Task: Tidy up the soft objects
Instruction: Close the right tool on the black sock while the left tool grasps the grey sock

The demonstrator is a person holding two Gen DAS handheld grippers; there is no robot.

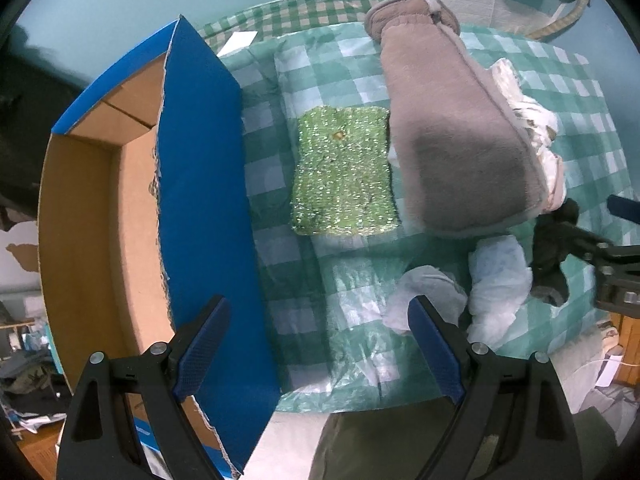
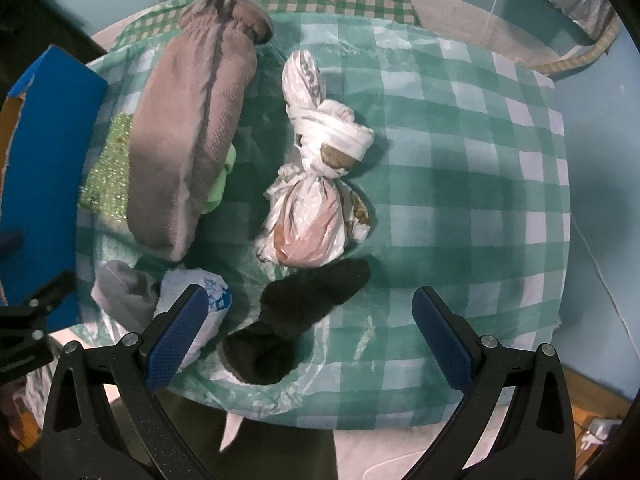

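Hovering with both grippers spread wide and empty over a green-checked tablecloth (image 2: 460,152) strewn with soft things.

Left gripper (image 1: 320,344) hangs above the cloth beside an open blue cardboard box (image 1: 204,184), whose brown inside shows nothing in it; just past the box lies a glittery green sponge cloth (image 1: 344,172), with a long grey plush cover (image 1: 452,132) overlapping its right edge. Right gripper (image 2: 310,340) sits over a black sock (image 2: 296,316) lying near the table's front edge. Behind the sock rests a knotted white plastic bag (image 2: 316,184); to its left are a crumpled white-and-blue wrapper (image 2: 200,300) and a small grey sock (image 2: 120,288).
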